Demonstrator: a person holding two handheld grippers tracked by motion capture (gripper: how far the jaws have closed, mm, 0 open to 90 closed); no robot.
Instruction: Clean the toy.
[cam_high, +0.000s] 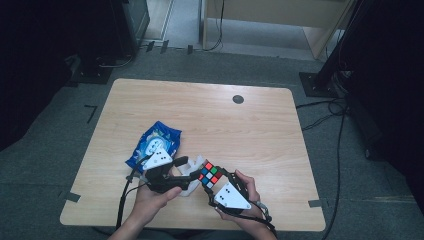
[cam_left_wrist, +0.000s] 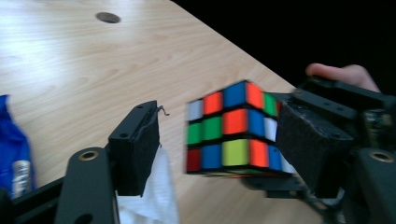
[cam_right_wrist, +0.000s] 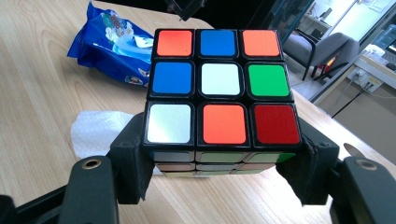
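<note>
A scrambled colour cube (cam_high: 210, 175) is up off the table near its front edge, and my right gripper (cam_high: 214, 183) is shut on its two sides. The right gripper view has the cube (cam_right_wrist: 222, 88) close up, its white-centred face towards the camera and the pads of the right gripper (cam_right_wrist: 219, 161) pressed on its lower layers. My left gripper (cam_high: 188, 170) is just left of the cube and open. In the left gripper view the cube (cam_left_wrist: 229, 130) lies in the gap of the left gripper (cam_left_wrist: 222, 140), with clear space at the left pad (cam_left_wrist: 137, 149).
A crumpled white tissue (cam_high: 192, 188) lies on the wooden table (cam_high: 240, 130) under the grippers. A blue wipes packet (cam_high: 155, 145) lies behind the left hand. A dark round grommet (cam_high: 238, 99) is set in the far part of the table. Cables and dark stands surround it.
</note>
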